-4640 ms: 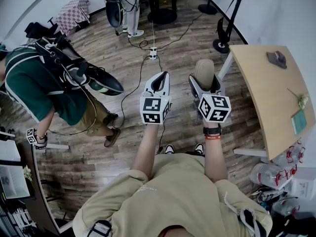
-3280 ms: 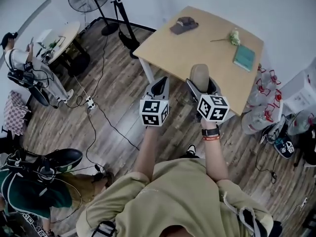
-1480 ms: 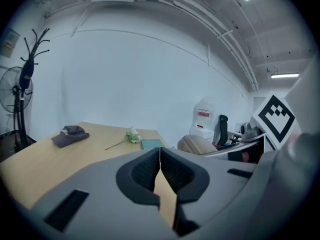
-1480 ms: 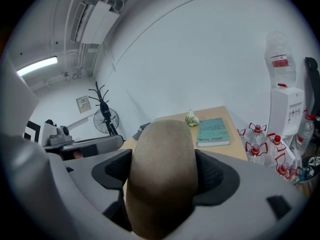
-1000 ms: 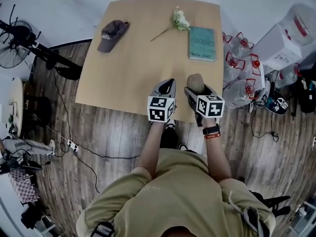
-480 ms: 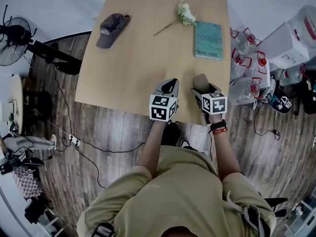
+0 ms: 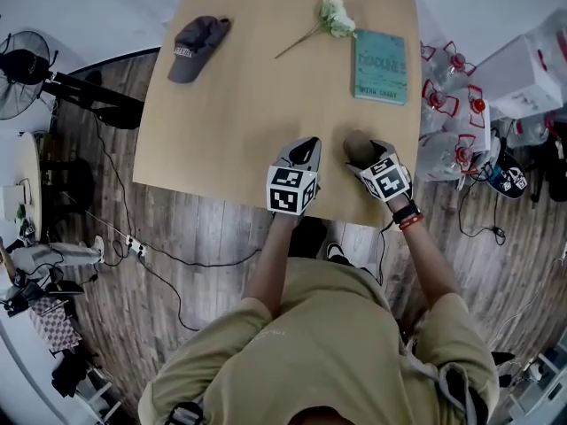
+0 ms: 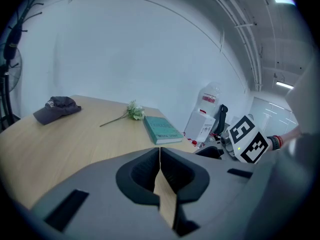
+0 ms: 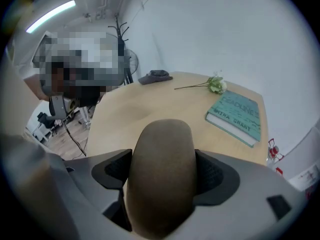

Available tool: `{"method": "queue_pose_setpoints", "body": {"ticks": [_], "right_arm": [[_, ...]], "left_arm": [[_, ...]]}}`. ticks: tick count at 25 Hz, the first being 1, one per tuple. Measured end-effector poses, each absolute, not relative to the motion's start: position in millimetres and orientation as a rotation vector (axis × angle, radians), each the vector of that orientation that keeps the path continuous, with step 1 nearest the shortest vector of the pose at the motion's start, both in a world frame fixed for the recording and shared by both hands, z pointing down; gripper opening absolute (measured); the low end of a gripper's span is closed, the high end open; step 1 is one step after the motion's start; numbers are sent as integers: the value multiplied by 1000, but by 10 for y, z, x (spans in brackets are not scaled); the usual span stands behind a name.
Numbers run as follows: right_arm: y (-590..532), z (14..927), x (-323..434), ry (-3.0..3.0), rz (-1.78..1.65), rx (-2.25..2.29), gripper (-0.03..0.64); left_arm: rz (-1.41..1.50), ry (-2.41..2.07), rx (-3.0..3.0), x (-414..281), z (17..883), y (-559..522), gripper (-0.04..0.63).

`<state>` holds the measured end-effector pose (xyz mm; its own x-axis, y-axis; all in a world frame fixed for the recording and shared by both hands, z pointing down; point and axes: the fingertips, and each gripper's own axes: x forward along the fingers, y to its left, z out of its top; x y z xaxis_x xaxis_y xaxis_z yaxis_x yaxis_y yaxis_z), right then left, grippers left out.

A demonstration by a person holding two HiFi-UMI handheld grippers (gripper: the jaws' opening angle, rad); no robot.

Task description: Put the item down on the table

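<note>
A brown oval item (image 9: 161,176) like a potato sits between the jaws of my right gripper (image 9: 162,169), which is shut on it. In the head view the brown item (image 7: 357,145) hangs over the near right part of the wooden table (image 7: 239,96), with the right gripper (image 7: 365,154) behind it. My left gripper (image 7: 304,151) is beside it over the table's near edge, jaws together and holding nothing. The left gripper (image 8: 160,170) shows its jaws closed in its own view, with the table (image 8: 75,139) beyond.
A dark cap (image 7: 193,44) lies at the table's far left, a white flower (image 7: 330,16) and a teal book (image 7: 380,65) at the far right. Water jugs (image 7: 447,104) and boxes crowd the floor right of the table. A fan stand (image 7: 53,76) and cables are on the left.
I have turned from the room to the table and come up to its near edge. In the last half second the right gripper with the brown item swung slightly left and tilted.
</note>
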<state>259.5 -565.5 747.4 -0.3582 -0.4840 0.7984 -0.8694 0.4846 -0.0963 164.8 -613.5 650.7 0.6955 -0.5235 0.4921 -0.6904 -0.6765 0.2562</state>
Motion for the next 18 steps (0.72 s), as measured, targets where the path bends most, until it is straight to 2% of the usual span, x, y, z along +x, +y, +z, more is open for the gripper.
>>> {"method": "queue_pose_setpoints", "body": {"ticks": [18], "right_arm": [[-5545,7888,2199,-1992,233,430,397]], "left_arm": [[585,-940,2430,1563,6762,-6301,25]]}}
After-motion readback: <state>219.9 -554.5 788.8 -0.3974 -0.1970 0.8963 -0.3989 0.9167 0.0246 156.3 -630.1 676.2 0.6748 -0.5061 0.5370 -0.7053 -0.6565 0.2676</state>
